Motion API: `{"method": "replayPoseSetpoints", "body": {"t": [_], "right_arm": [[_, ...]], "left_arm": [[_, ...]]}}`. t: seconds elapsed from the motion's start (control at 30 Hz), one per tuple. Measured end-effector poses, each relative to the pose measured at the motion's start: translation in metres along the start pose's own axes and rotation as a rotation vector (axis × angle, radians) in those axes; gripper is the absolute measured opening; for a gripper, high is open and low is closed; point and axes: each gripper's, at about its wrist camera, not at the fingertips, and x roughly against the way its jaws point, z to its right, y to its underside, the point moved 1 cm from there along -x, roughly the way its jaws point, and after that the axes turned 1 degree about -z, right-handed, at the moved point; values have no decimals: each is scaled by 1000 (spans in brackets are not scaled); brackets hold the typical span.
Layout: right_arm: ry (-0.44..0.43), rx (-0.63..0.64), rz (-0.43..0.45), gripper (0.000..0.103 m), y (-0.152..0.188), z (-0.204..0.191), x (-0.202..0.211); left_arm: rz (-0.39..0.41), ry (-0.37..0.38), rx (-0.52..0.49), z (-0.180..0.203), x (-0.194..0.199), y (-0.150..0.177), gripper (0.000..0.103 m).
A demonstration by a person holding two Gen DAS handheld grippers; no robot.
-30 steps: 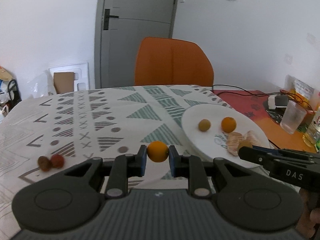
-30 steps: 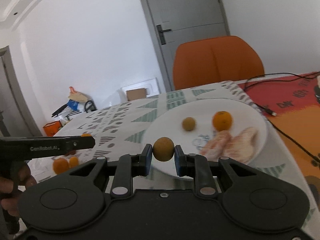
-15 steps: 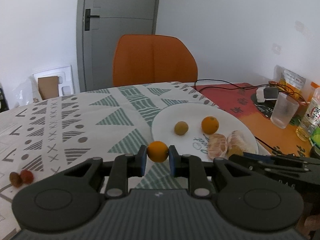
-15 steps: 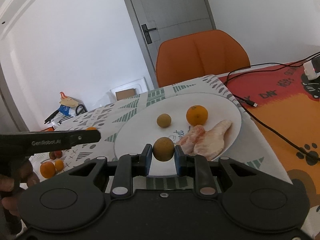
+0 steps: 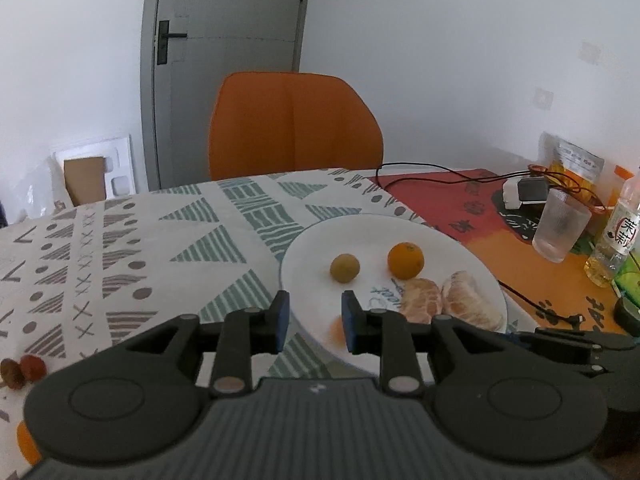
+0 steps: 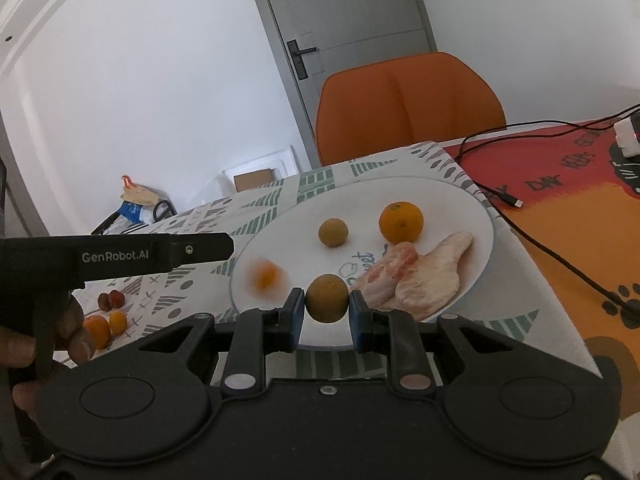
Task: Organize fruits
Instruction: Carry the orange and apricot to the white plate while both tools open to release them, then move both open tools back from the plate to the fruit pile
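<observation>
Left wrist view gives me the table point(image 5: 132, 248) under its patterned cloth, with the orange chair point(image 5: 294, 124) pushed to its far edge. On the table's right half sits the white plate point(image 5: 320, 248), carrying a tangerine point(image 5: 405, 260), a brown longan point(image 5: 344, 267) beside it, and two peeled citrus pieces point(image 5: 448, 302) toward the plate's near right rim.

My left gripper point(image 5: 312, 318) hangs over the plate's near left rim; its jaws have just been opening and stand apart with nothing between them. A small orange fruit point(image 6: 265, 276), blurred in the right wrist view, is at the plate's left rim, clear of the pads; I cannot tell whether it touches the plate.

My right gripper point(image 6: 325, 316) is at the plate's near edge, jaws clamped on a second brown longan point(image 6: 327, 298).

Near the table's left edge, well apart from the plate, lie two little orange fruits point(image 6: 105, 326) and two reddish-brown ones point(image 6: 110, 300). My left hand point(image 6: 60, 332) grips the handle there.
</observation>
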Motion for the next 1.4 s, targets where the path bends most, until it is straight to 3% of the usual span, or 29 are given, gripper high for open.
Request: {"method": "replayPoseSetpoints", "body": {"t": [0.2, 0.4, 0.57, 0.8, 1.07, 1.23, 1.4], "right_arm": [[-12, 10, -10, 22, 1, -8, -6], [-20, 23, 0, 32, -1, -17, -6], [-32, 26, -21, 32, 0, -24, -9], [-61, 51, -30, 33, 2, -43, -11], [-73, 84, -16, 47, 2, -63, -13], [-89, 103, 2, 67, 3, -77, -14], [-120, 123, -3, 74, 4, -92, -18]], "left_arm": [[-10, -41, 24, -18, 9, 5, 27], [0, -87, 53, -38, 22, 10, 38], [12, -130, 78, -54, 33, 16, 52], [20, -173, 103, -74, 50, 24, 58], [40, -219, 131, -97, 70, 33, 66], [64, -243, 141, -110, 81, 40, 77], [79, -275, 162, -124, 90, 45, 81]]}}
